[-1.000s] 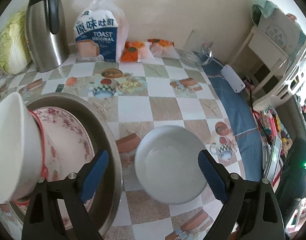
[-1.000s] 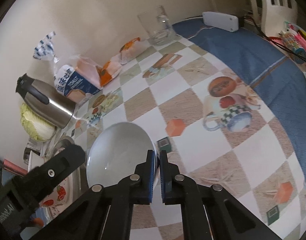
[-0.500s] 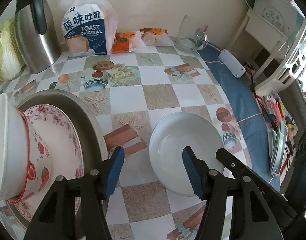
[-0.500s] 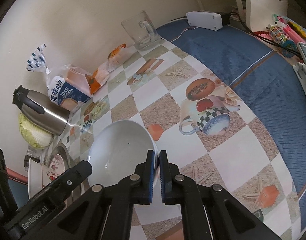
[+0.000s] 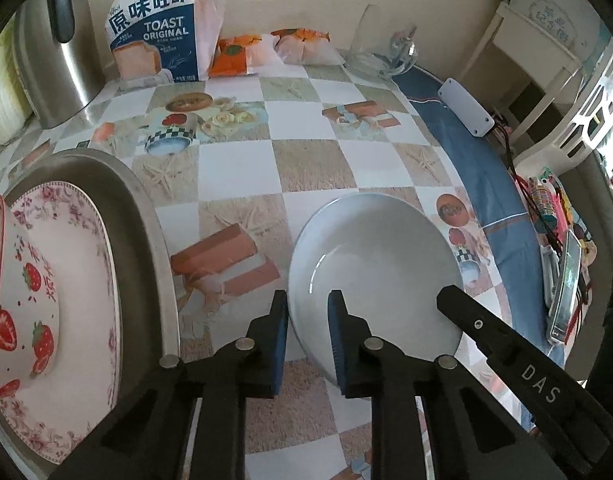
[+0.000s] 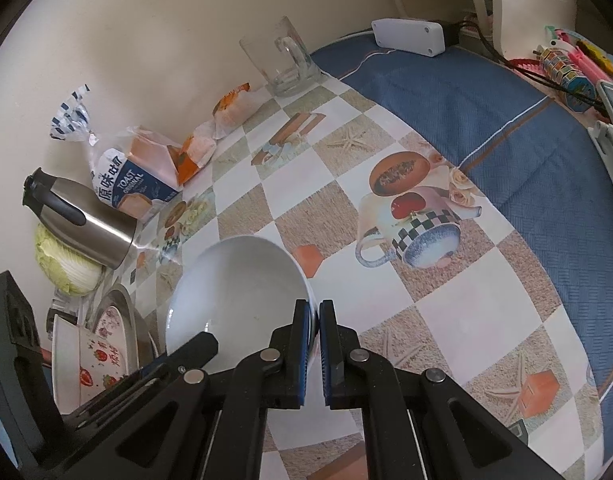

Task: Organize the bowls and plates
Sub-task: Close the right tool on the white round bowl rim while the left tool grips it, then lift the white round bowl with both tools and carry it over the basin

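- The white plate (image 5: 376, 264) is a plain, glossy, shallow round dish, probably glazed ceramic; in the left wrist view it sits at about 4 o'clock, over the checked worktop (image 5: 314, 168), and seems slightly tilted; whether it rests on the surface I cannot tell.
- The right claw (image 6: 314, 322) is clenched on the plate's rim, the blue pads pinching its near edge at 6 o'clock in the right wrist view.
- The left claw (image 5: 306, 320) straddles the opposite rim at 6 o'clock in its own view; the pads are narrowed around the edge with a gap visible, so I cannot tell if it is gripping.
- At 9 o'clock in the left wrist view sits a round metal tray (image 5: 154, 216), dull grey with a raised lip, holding a floral plate (image 5: 78, 248) with a pink rose border.
- On that plate, a strawberry bowl (image 5: 10, 288) lies tipped on its side, with a red rim line.
- Progress, as I judge it: two dishes are already gathered in the tray and the white plate is left to join them.
- Farther out, toward 11 to 12 o'clock: a brushed steel kettle (image 5: 54, 52), a crinkly toast bag (image 5: 158, 36) and a clear glass mug (image 5: 380, 52).
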The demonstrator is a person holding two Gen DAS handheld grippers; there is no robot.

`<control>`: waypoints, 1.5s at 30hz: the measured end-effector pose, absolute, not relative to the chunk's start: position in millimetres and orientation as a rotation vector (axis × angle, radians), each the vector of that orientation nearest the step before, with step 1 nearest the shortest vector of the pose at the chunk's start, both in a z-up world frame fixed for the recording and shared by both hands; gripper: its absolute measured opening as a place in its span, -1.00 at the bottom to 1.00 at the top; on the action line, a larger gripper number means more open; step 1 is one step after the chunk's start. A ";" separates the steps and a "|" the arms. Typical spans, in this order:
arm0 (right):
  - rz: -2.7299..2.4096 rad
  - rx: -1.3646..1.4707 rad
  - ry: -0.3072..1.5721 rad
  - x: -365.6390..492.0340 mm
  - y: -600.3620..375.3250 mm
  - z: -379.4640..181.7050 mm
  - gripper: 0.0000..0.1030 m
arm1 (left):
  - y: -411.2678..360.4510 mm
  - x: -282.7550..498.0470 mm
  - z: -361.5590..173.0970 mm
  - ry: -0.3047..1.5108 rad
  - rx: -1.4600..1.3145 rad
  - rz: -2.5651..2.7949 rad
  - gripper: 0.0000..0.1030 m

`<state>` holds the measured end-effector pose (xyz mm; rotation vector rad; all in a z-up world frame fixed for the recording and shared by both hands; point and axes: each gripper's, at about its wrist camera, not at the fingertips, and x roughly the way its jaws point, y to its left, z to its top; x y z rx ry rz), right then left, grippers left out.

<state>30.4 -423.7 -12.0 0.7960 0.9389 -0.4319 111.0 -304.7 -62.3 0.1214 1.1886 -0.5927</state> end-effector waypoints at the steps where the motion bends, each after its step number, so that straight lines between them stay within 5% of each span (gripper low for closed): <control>1: -0.431 0.798 0.941 30.2 -423.7 -12.8 -0.89 | -304.5 111.5 -62.7 1.185 0.125 -0.592 -0.66; 12: -0.401 0.780 0.924 32.9 -418.5 -3.2 -0.88 | -298.6 110.2 -28.8 1.077 0.162 -0.601 -0.69; 24: -0.336 0.707 0.757 37.8 -386.2 76.8 -0.88 | -252.9 99.8 55.4 0.896 0.196 -0.584 -0.68; 45: -0.131 0.589 0.695 81.0 -260.0 130.4 -0.87 | -115.4 120.5 95.0 0.850 0.097 -0.463 -0.66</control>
